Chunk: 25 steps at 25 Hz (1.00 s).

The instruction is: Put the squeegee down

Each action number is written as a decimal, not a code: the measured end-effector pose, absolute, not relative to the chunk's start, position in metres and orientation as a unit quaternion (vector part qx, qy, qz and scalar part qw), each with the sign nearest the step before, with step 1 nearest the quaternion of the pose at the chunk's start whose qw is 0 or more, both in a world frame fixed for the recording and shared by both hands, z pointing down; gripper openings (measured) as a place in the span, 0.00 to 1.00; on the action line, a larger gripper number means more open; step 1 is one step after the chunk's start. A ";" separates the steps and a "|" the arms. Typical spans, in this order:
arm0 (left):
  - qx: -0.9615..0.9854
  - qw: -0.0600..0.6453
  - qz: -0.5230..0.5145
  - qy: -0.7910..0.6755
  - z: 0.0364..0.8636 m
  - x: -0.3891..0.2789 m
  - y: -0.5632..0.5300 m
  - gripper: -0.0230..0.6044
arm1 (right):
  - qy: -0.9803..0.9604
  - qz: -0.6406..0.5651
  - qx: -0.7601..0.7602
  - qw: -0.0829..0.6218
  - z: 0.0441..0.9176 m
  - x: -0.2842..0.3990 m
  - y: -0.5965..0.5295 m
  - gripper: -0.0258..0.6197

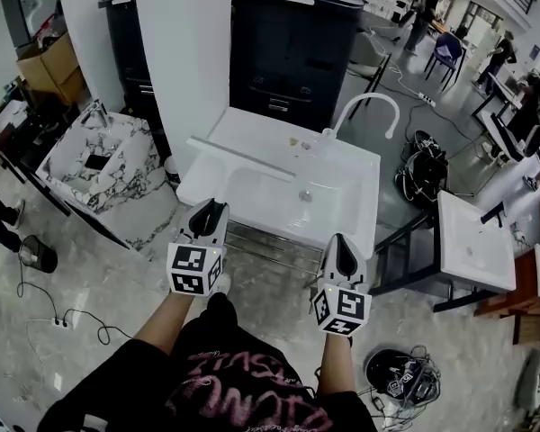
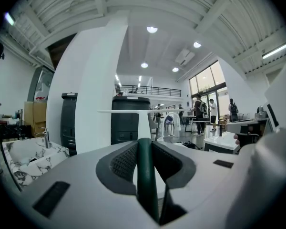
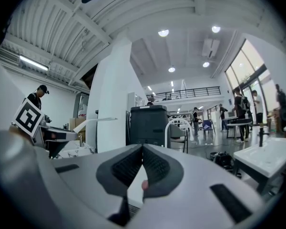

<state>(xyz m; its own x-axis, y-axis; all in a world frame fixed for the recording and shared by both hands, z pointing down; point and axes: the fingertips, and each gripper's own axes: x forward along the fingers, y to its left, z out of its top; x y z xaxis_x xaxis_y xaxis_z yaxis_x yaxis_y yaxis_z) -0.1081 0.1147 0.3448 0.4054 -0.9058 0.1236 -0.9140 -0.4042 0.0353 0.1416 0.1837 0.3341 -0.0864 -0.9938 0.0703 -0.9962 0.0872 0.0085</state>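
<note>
Before the sink (image 1: 360, 165), we are noting the left gripper (image 1: 208, 207) gripping the squeegee (image 2: 146, 175), right gripper (image 1: 341, 244) fingers closed empty; setting-down is pending.

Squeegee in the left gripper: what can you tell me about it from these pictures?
The squeegee is T-shaped: a dark green handle, a short white neck and a long, thin white crossbar. The left gripper is shut on the handle, pointing it forward, crossbar level, over the white sink. Nothing else visibly touches it.
</note>
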 end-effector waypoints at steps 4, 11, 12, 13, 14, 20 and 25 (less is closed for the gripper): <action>0.836 0.053 0.042 -0.544 0.346 -0.113 0.102 0.19 | -0.737 0.022 0.675 0.035 0.337 0.137 0.172 0.07; 0.835 0.056 0.043 -0.546 0.351 -0.116 0.085 0.19 | -0.736 0.030 0.675 0.038 0.343 0.135 0.155 0.07; 0.835 0.057 0.043 -0.546 0.353 -0.116 0.083 0.19 | -0.736 0.031 0.675 0.038 0.343 0.135 0.152 0.07; 0.835 0.058 0.043 -0.546 0.354 -0.116 0.081 0.19 | -0.736 0.031 0.675 0.038 0.344 0.134 0.150 0.07; 0.835 0.059 0.044 -0.545 0.355 -0.116 0.078 0.19 | -0.736 0.032 0.675 0.039 0.346 0.134 0.147 0.07; 0.836 0.063 0.051 -0.543 0.361 -0.114 0.059 0.19 | -0.735 0.039 0.675 0.043 0.351 0.133 0.128 0.07; 0.836 0.067 0.056 -0.542 0.366 -0.111 0.045 0.19 | -0.735 0.043 0.675 0.041 0.356 0.136 0.113 0.07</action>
<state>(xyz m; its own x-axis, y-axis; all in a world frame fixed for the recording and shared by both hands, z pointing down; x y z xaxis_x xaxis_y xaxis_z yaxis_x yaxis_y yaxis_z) -0.1111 0.0454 0.3665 0.4060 -0.8987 0.1662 -0.9137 -0.4032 0.0514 0.1355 0.1134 0.3559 -0.0849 -0.9892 0.1191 -0.9964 0.0846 -0.0074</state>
